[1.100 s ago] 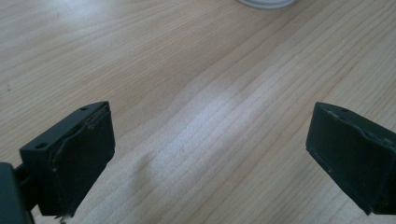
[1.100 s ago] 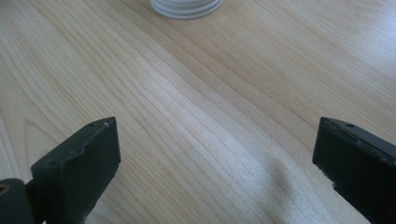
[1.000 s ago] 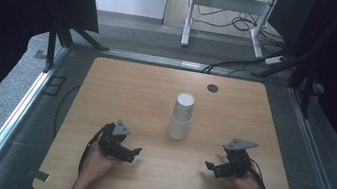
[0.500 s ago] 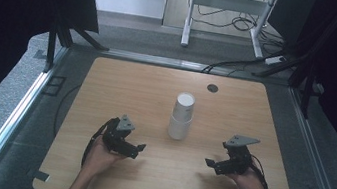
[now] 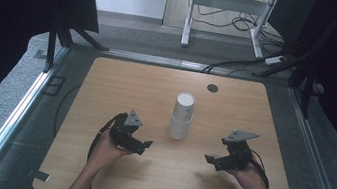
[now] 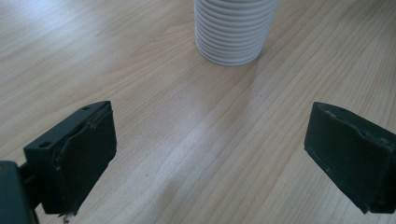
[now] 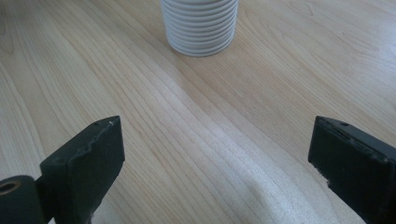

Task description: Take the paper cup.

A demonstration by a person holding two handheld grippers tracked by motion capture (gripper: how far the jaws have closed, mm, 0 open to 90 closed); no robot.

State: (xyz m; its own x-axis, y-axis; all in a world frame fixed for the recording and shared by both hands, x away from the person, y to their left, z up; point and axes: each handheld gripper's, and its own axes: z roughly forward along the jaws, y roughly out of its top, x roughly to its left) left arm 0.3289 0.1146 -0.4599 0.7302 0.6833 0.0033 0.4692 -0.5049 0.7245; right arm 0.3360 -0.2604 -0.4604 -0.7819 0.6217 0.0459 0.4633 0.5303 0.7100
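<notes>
A stack of white paper cups (image 5: 182, 116) stands upside down near the middle of the wooden table (image 5: 106, 90). Its ribbed base shows ahead in the left gripper view (image 6: 232, 32) and in the right gripper view (image 7: 201, 28). My left gripper (image 5: 146, 147) hovers left of the stack, pointing right toward it, its jaws wide apart with bare wood between them. My right gripper (image 5: 208, 158) hovers right of the stack, pointing left. Its jaws have just been closing a little, stand wide apart and have nothing between them.
A small dark round hole (image 5: 213, 88) sits near the table's far edge. Metal rails (image 5: 23, 108) run along both sides of the table. Cables (image 5: 226, 65) and a white frame's legs (image 5: 185, 36) lie on the floor beyond.
My left gripper has moved a little right and up toward the cup stack. The right hand has stayed about where it was.
</notes>
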